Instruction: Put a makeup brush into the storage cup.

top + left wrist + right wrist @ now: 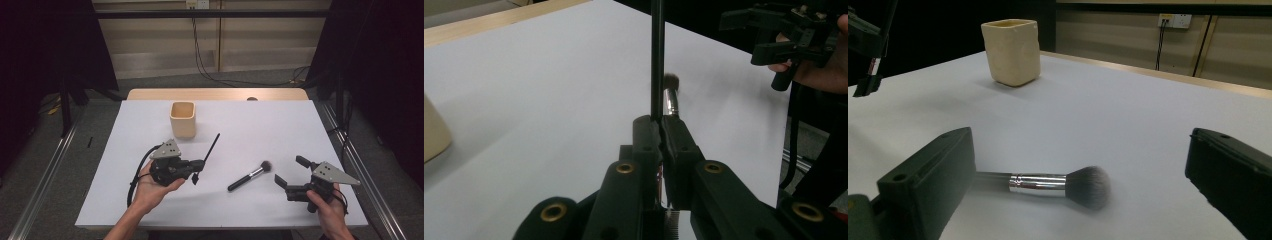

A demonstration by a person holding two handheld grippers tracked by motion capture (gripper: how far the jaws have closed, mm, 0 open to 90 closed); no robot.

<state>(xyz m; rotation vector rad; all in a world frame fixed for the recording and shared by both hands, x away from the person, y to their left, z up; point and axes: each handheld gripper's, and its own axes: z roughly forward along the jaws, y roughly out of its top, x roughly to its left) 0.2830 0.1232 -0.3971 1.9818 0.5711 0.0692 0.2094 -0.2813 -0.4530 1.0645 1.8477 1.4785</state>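
My left gripper (200,164) is shut on a thin black stick (212,147) and holds it above the white table (280,125), left of centre. In the left gripper view the stick (657,55) rises straight from the closed jaws of that gripper (660,127). A makeup brush (250,176) with a black handle, silver collar and dark bristles lies flat on the table. My right gripper (290,170) is open at the front right, just right of the brush. In the right gripper view the brush (1048,184) lies between and ahead of the wide jaws of the right gripper (1080,145).
A cream square cup (182,119) stands upright at the back left of the table, behind my left gripper; it also appears in the right gripper view (1011,50). A wooden strip (215,94) borders the table's far edge. Dark stands and cables surround the table.
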